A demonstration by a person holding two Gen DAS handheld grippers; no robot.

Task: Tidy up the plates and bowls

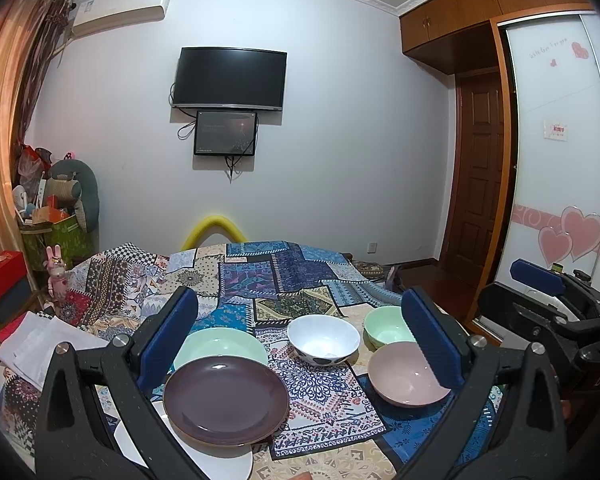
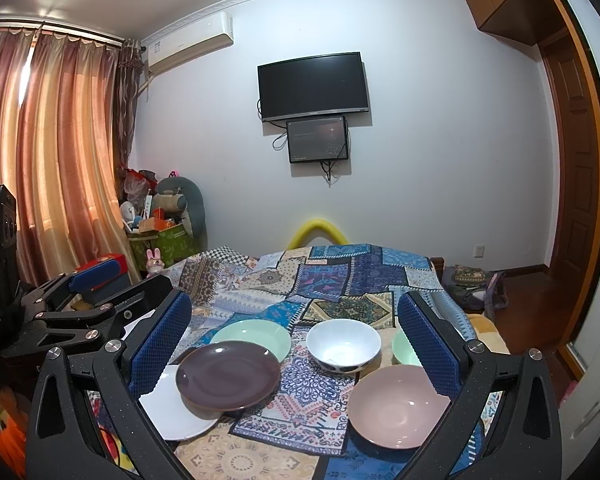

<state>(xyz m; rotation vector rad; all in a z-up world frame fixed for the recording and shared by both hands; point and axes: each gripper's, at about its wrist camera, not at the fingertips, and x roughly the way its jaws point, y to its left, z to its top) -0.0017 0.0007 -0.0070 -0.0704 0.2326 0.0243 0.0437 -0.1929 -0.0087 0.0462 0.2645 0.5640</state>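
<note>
On a patchwork cloth (image 1: 284,280) (image 2: 340,276) lie three overlapping plates. A dark brown plate (image 1: 226,396) (image 2: 228,374) rests on a mint green plate (image 1: 220,346) (image 2: 252,338) and a white plate (image 1: 220,464) (image 2: 176,412). To their right stand a white bowl with dark spots (image 1: 323,338) (image 2: 343,344), a mint green bowl (image 1: 386,326) (image 2: 404,348) and a pink bowl (image 1: 404,374) (image 2: 396,406). My left gripper (image 1: 300,320) hovers open above the dishes and holds nothing. My right gripper (image 2: 294,312) is open and empty too.
The cloth drops off at its far edge before a wall with a TV (image 1: 230,80). Boxes and toys (image 1: 56,216) are piled at the left by the curtains (image 2: 52,152). A wardrobe (image 1: 556,152) and a door stand at the right. White folded sheets (image 1: 40,344) lie left of the plates.
</note>
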